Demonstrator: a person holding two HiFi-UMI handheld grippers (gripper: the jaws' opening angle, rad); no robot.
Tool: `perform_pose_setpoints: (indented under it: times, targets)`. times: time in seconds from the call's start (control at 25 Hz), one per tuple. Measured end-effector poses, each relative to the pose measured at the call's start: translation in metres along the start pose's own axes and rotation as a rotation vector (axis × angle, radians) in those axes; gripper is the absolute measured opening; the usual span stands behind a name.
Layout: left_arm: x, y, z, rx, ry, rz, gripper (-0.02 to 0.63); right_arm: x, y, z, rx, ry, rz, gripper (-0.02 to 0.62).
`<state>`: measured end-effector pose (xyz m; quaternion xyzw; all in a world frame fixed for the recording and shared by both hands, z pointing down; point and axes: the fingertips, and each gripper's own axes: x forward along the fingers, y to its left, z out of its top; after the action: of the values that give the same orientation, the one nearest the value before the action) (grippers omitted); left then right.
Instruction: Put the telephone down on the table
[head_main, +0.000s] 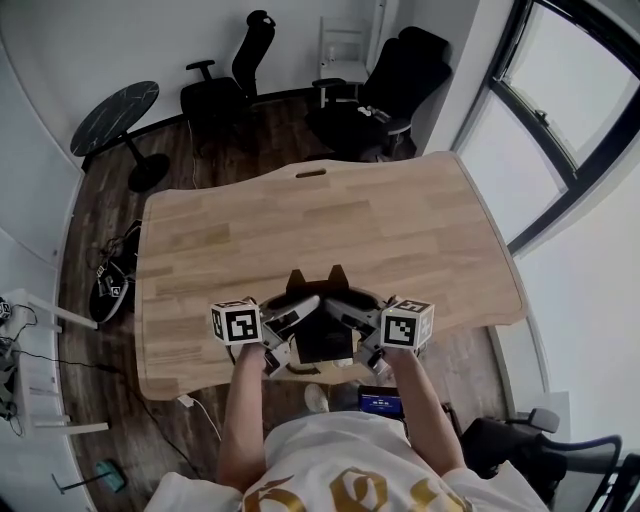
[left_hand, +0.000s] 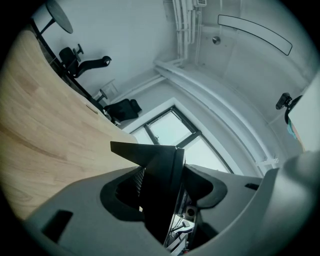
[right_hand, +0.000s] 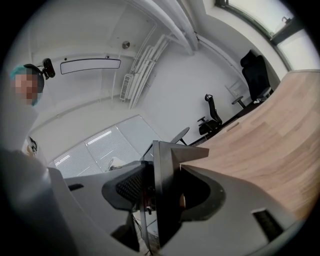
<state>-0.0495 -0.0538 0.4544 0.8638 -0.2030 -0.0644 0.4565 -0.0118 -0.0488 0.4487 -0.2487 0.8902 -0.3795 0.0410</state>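
I see the telephone (head_main: 322, 335) as a flat, matt black slab with two pointed tabs standing up from its far edge. It is held between my two tools over the near edge of the bench (head_main: 420, 230), right in front of the person's body. Whether its underside touches the wood I cannot tell.

The left hand-held gripper (left_hand: 167, 187) is clamped on one side of the slab, its ribbed pad pressed against the black surface. The right hand-held gripper (right_hand: 162, 192) grips the opposite side the same way. Both sets of jaws stand fairly wide, filled by the thing between them.

The only clear markings are the black-and-white square patterns on the left cube (head_main: 236, 322) and the right cube (head_main: 408, 325). A small screen (head_main: 380, 403) glows blue just below the bench edge, its print too small to read. Gold print on the person's white shirt (head_main: 300, 455) is cut off by the bottom of the head view.

Both gripper views show the telephone edge-on, so I cannot make out its face. Its lower part is buried between the jaws, and in the head view the jaws cover its sides.
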Motion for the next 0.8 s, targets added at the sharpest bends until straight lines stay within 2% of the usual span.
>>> perform_pose_setpoints:
  times: [0.6,0.8]
  targets:
    - [0.024,0.031,0.028,-0.008,-0.005,0.002,0.225,0.022,-0.040,0.023,0.001,0.015,0.018,0.198]
    - [0.030,0.052,0.028,-0.019,0.020,0.025,0.225,0.028,-0.057,0.021,0.033,0.022,0.011,0.198]
